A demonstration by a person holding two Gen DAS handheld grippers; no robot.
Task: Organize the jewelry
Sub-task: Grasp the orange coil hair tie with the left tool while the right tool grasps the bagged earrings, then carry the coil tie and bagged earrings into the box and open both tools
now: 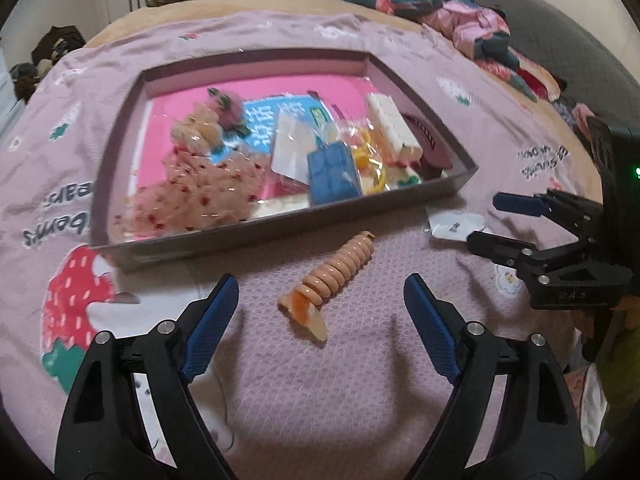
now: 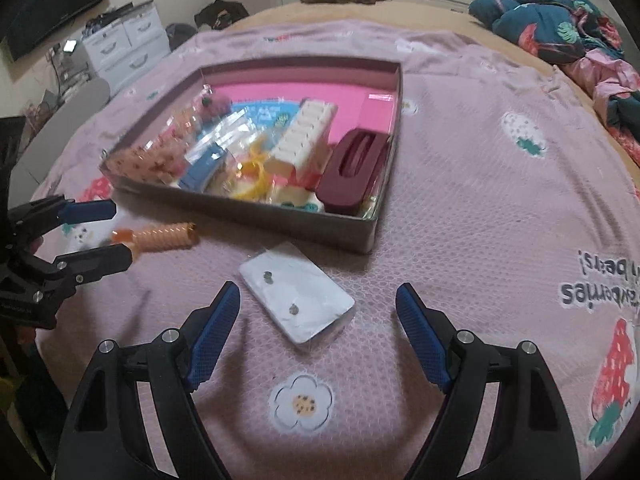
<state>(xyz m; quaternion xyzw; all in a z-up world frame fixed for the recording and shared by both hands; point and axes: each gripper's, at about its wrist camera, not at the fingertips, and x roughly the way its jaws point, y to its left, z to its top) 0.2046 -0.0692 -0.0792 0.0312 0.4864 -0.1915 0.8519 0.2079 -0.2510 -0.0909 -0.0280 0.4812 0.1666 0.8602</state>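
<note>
A peach coiled hair tie (image 1: 336, 270) with an orange-and-clear charm lies on the pink bedspread, just beyond my left gripper (image 1: 320, 292), which stands open around empty air. A white earring card in a clear bag (image 2: 297, 299) lies just ahead of my right gripper (image 2: 318, 300), also open with nothing between its pads. Behind both sits a shallow grey box (image 1: 280, 226) with a pink floor, holding several bagged accessories, a blue case (image 1: 332, 174), a white pill-style organiser (image 2: 304, 136) and a maroon hair claw (image 2: 352, 172). Each gripper shows in the other's view: the right gripper (image 1: 486, 224) and the left gripper (image 2: 106, 232).
The bedspread (image 2: 480, 220) with strawberry and flower prints covers a bed. A rumpled floral quilt (image 2: 560, 32) lies at the far right. White drawers (image 2: 128, 40) and a dark screen (image 2: 56, 4) stand by the wall at left.
</note>
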